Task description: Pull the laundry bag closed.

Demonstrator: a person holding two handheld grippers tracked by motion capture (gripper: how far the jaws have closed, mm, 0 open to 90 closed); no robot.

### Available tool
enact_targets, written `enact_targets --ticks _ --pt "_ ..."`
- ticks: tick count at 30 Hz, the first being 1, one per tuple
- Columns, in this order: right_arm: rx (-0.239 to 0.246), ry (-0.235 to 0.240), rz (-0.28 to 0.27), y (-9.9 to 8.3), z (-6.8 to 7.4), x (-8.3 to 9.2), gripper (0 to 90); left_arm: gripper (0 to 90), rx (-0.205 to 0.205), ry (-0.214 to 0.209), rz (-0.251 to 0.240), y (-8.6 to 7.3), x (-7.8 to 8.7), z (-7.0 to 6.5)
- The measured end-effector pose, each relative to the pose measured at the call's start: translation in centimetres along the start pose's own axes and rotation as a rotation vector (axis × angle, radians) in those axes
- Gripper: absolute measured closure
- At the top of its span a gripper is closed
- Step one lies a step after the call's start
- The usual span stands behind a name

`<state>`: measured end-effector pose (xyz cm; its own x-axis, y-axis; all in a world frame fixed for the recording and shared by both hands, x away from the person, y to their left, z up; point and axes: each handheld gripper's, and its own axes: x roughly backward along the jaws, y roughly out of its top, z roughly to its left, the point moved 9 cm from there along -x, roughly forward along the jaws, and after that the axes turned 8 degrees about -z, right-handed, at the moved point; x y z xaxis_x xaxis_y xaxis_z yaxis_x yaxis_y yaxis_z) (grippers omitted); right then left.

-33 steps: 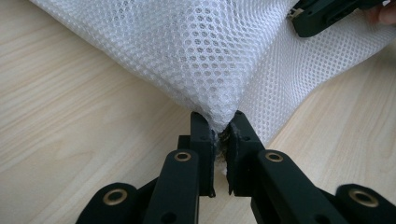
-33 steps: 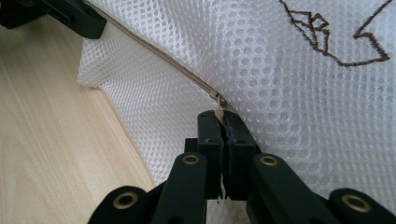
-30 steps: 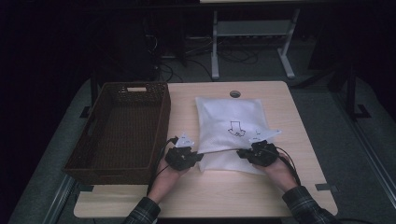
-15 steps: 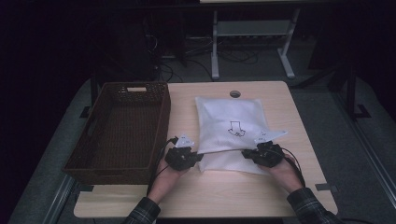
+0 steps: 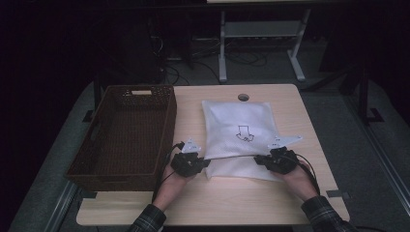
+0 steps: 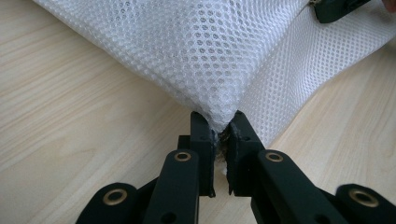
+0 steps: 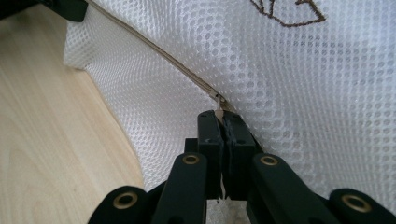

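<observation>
The left gripper (image 6: 218, 133) pinches the white mesh bag's (image 5: 239, 130) near-left corner; the right gripper (image 7: 223, 122) clamps its zipper pull (image 7: 218, 103) near-right.

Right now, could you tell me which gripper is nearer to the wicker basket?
Left. The left gripper sits just beside the wicker basket; the right gripper is across the mesh bag.

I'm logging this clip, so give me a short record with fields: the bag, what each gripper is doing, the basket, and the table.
bag: white mesh bag, flat on the table, zipper along its near part
left gripper: shut on the bag's corner
right gripper: shut on the zipper pull
basket: brown wicker basket, left of the bag, nothing seen inside
table: light wooden table
</observation>
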<state>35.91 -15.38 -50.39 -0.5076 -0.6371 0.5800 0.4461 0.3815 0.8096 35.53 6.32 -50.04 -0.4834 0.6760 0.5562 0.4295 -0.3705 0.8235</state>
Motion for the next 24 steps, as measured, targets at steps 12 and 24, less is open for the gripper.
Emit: enact_targets --ticks 12,24 --pt "-0.007 -0.018 -0.005 -0.3 -0.7 0.7 86.8 82.8 0.007 -0.004 -0.001 0.0 -0.1 -0.1" --pt "-0.01 -0.035 -0.008 -0.5 -1.2 1.2 86.8 82.9 0.006 0.002 0.0 0.0 0.0 0.0"
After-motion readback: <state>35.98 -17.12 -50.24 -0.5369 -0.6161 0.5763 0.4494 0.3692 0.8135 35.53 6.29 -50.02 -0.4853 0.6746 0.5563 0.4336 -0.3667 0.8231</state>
